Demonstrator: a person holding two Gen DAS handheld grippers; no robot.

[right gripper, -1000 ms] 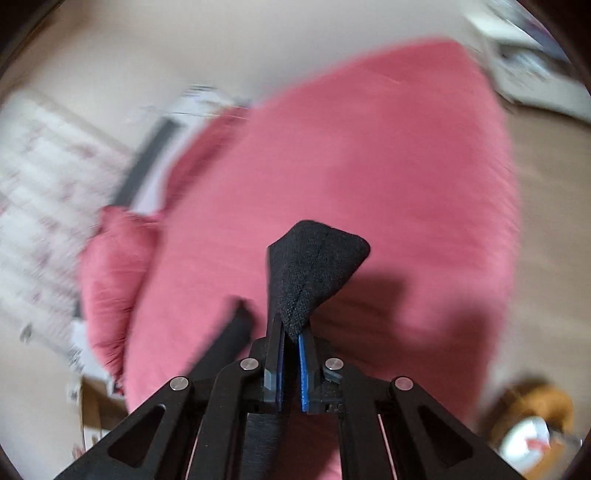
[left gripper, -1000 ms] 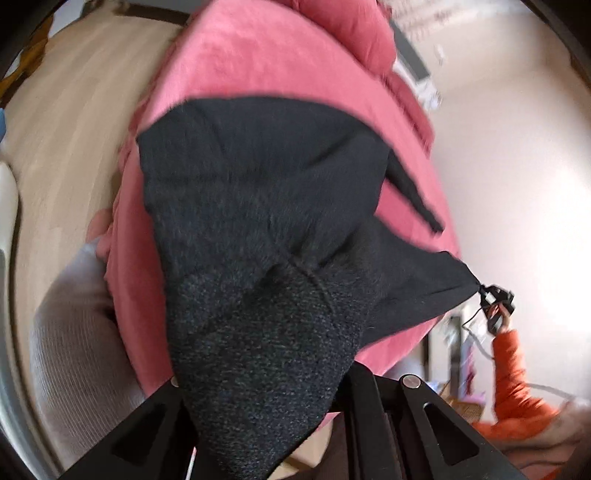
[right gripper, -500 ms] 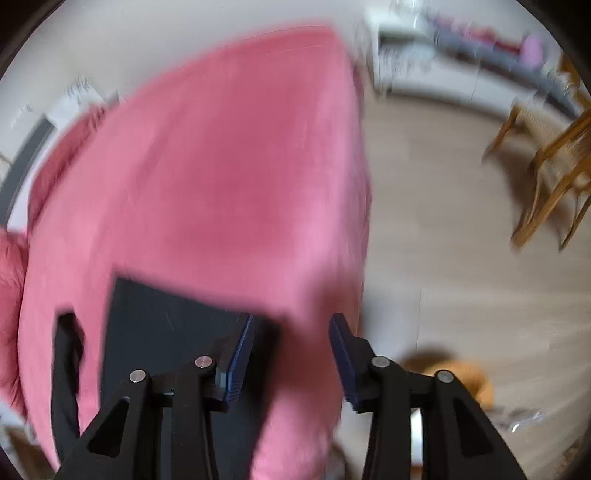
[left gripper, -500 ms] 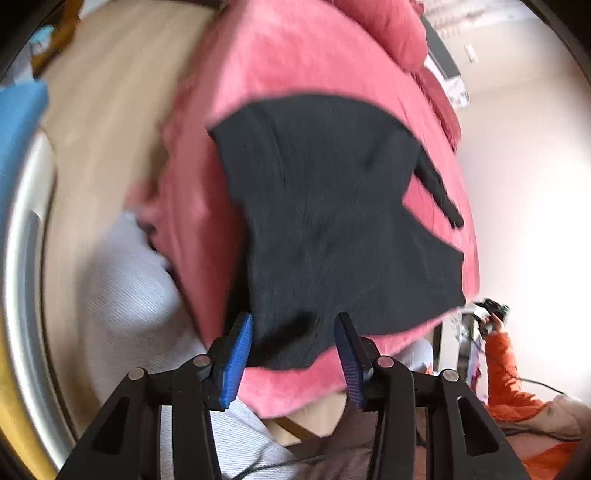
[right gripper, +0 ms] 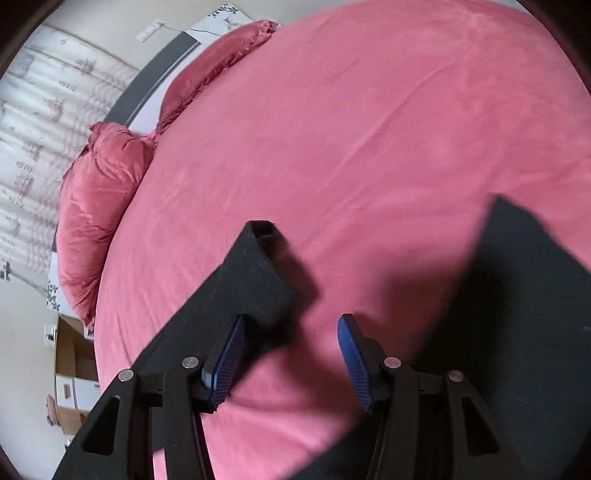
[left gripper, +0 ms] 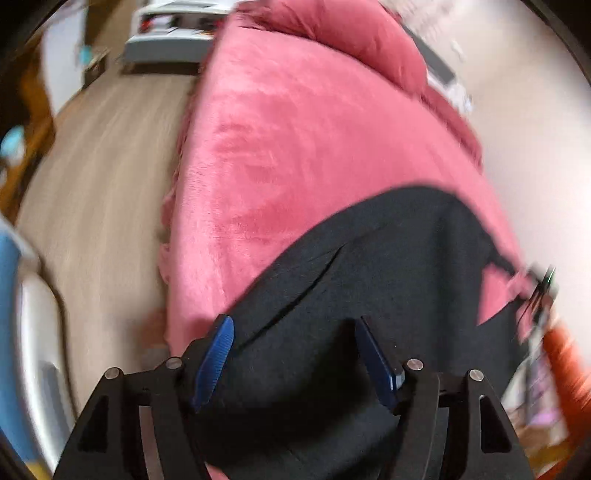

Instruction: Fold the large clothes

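Note:
A black knit garment [left gripper: 369, 280] lies spread on the pink bed [left gripper: 295, 129]. My left gripper [left gripper: 293, 328] is open and empty, hovering over the garment's near part. In the right wrist view a sleeve [right gripper: 251, 273] reaches up the bed on the left and the garment's body [right gripper: 524, 295] lies on the right. My right gripper [right gripper: 291, 325] is open and empty over the pink bedcover [right gripper: 369, 129] between sleeve and body, its left finger [right gripper: 229, 354] by the sleeve's edge.
Pink pillows [right gripper: 99, 192] lie at the head of the bed by a curtained wall. Wooden floor [left gripper: 103, 184] runs along the bed's left side, with a shelf unit [left gripper: 170, 33] at the far end. A person in orange [left gripper: 565, 362] is at the right edge.
Both grippers let go of the garment, which dropped flat on the bed. Both then opened wide and swung to new positions over it.

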